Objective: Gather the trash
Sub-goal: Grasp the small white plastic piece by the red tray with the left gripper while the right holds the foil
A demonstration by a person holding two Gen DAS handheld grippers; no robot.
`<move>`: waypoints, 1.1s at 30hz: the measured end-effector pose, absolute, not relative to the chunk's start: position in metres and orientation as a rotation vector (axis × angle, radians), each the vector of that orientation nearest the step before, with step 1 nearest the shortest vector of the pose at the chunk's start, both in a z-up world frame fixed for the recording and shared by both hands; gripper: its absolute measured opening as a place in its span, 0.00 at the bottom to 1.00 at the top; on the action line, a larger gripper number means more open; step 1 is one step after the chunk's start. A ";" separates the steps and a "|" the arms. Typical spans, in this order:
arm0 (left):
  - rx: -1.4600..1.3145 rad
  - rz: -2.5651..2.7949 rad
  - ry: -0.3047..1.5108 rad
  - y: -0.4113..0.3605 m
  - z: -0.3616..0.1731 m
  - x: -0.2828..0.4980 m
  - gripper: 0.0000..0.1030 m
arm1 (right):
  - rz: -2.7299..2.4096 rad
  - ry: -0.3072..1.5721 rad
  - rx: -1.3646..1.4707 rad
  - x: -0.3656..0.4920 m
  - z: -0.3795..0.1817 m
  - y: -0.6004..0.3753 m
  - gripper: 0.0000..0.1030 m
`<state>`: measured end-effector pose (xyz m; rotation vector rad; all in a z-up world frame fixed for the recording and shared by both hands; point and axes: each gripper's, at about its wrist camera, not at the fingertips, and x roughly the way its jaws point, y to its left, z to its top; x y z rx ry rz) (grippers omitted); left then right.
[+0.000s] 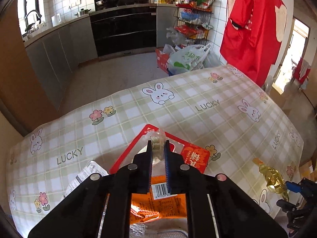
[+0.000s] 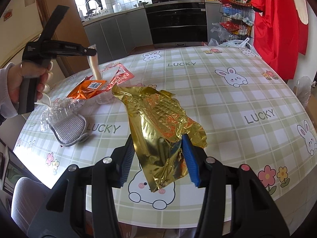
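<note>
The clear wrapper [image 1: 158,138] is pinched in the left tongs [image 1: 158,148] above the orange packets [image 1: 158,204]. The right tongs [image 2: 158,150] clamp the gold foil bag [image 2: 158,123] over the tabletop [image 2: 227,99], whose far half lies open.

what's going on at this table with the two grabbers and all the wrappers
A person is clearing trash off a checked tablecloth with two hand-held grippers. The left gripper is shut on a thin clear wrapper, lifted above the orange packet. The right gripper holds a crumpled gold foil bag. A grey mesh pad lies on the table.
</note>
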<state>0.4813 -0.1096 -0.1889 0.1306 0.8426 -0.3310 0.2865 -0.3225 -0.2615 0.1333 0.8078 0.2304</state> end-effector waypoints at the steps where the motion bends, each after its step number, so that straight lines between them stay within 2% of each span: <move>1: 0.109 -0.330 0.833 -0.102 -0.183 0.480 0.11 | 0.232 0.807 0.135 0.286 -0.259 -0.321 0.48; 11: -0.031 -0.377 0.738 -0.052 -0.125 0.436 0.11 | 0.252 0.769 0.113 0.275 -0.229 -0.301 0.48; 19: -0.103 -0.443 0.678 -0.032 -0.086 0.369 0.11 | 0.287 0.719 0.098 0.250 -0.197 -0.282 0.48; 33: -0.188 -0.490 0.635 0.010 -0.077 0.198 0.11 | 0.346 0.627 0.049 0.186 -0.143 -0.249 0.48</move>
